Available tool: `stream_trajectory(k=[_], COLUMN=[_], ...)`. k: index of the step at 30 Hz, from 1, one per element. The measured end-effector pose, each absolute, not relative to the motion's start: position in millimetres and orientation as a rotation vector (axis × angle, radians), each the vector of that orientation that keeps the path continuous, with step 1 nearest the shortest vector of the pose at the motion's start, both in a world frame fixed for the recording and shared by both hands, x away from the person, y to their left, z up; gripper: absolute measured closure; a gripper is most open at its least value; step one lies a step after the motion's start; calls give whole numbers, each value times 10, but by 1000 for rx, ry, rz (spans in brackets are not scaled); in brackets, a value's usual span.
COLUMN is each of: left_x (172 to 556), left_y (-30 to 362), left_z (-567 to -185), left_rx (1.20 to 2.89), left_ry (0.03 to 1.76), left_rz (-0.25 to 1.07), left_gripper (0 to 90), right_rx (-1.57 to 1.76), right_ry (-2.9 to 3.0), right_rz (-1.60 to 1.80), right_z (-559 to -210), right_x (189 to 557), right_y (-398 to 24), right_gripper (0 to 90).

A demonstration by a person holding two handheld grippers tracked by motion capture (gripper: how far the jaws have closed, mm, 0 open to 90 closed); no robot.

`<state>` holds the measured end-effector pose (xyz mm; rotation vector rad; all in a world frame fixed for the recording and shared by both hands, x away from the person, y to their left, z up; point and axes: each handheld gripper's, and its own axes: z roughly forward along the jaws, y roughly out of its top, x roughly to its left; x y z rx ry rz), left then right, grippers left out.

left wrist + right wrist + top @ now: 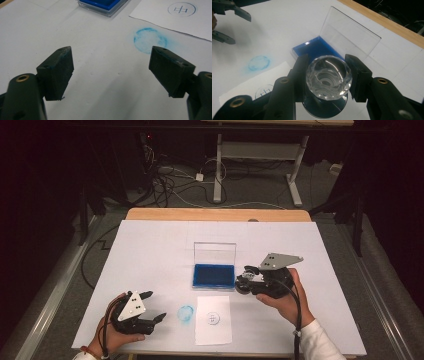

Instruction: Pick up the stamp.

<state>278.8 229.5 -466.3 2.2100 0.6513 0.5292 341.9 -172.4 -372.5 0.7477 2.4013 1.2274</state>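
Gripping the crystal-knobbed stamp at frame bottom centre, right gripper fingers are clamping its faceted knob, stamp axis running upright. Ink pad is sitting just beyond it, lid up. Stamped paper is lying lower left. Left gripper is idling, fingers spread, holding nothing.

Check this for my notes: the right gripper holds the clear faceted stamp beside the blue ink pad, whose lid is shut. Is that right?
Not quite: the ink pad's clear lid stands open, upright behind the blue pad, as the high view shows. The rest holds: the right gripper has its jaws shut on the clear faceted stamp beside the pad.
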Motion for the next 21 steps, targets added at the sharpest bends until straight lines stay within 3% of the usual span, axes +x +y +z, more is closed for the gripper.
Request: stream_trajectory(k=[21], left_x=[2693], left_y=[2357], left_z=[-4686], left_rx=[2208], left_ry=[679], left_rz=[532], left_gripper=[196], right_rx=[629], right_ry=[2444], right_rz=[1284], right_z=[-3627], right_x=[3311], right_y=[-1434], right_gripper=[570])
